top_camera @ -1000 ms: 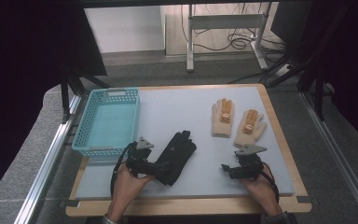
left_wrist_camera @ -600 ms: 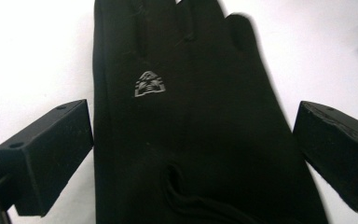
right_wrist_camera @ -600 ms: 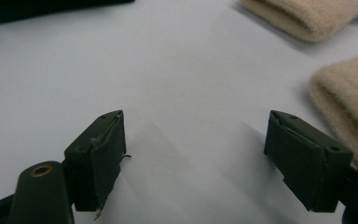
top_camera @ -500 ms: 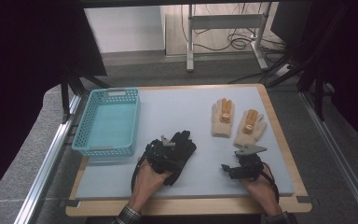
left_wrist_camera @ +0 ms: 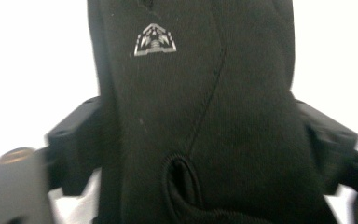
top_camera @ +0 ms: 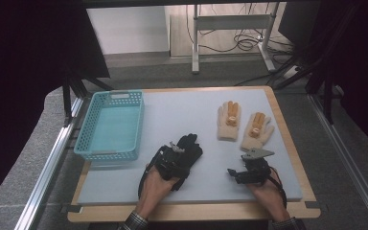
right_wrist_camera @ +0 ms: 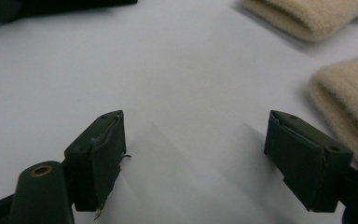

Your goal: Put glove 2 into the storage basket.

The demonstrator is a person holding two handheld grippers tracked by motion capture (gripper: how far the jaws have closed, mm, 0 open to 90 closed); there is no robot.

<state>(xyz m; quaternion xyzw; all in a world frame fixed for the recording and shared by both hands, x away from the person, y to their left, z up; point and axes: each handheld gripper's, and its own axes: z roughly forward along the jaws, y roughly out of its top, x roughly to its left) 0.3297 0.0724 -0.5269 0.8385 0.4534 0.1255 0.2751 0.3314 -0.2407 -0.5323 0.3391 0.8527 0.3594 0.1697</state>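
A black glove [top_camera: 192, 145] lies on the pale mat, its fingers pointing away from me. My left gripper [top_camera: 179, 154] sits at the glove's near end. In the left gripper view the black glove [left_wrist_camera: 191, 93] with a small silver logo lies between the jaws. They have just been closing, and the glove's two sides touch them. My right gripper [top_camera: 235, 173] rests low on the mat near the front right. Its jaws [right_wrist_camera: 196, 158] stand open over bare mat. Two beige gloves [top_camera: 229, 120] [top_camera: 257, 129] with orange patches lie at the back right.
A turquoise mesh basket [top_camera: 117, 96] stands empty at the left of the mat [top_camera: 182, 110]. A wooden border frames the board. In the right gripper view the cuffs of the beige gloves [right_wrist_camera: 307, 16] [right_wrist_camera: 349, 98] lie ahead to the right.
My left hand has moved right and forward onto the black glove, and its gripper now straddles the glove's near end. The right hand has not moved.
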